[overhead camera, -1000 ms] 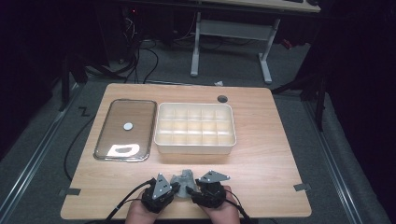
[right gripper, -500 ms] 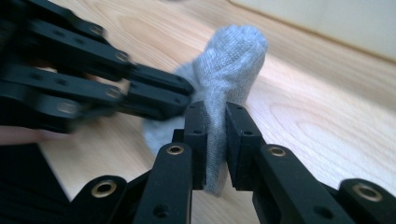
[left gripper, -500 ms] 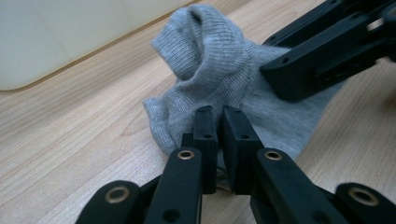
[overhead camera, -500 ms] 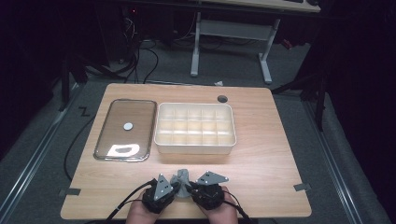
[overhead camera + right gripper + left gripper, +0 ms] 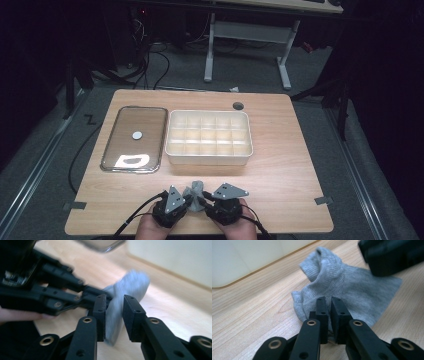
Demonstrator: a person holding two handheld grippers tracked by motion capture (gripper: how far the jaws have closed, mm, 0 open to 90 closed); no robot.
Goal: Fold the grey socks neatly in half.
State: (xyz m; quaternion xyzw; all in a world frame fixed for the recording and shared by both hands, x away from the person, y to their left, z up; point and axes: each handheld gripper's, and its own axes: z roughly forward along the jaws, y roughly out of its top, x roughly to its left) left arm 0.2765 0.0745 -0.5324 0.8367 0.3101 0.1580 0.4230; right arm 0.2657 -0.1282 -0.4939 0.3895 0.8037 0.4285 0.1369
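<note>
Grey sock lies at table near edge, before compartment tray. Soft, light, limp; take at hems. Left gripper pinches sock edge; right gripper jaws just reopening, sock betw. them, not clamped.

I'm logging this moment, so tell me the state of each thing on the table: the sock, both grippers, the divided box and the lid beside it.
Grey sock: crumpled on the table, held at its near edge.
Left gripper: shut on the sock.
Right gripper: jaws just opening, sock between them, one side apart from the fabric.
Divided box: uncovered, compartments empty.
Clear lid: off the box, flat beside it.
</note>
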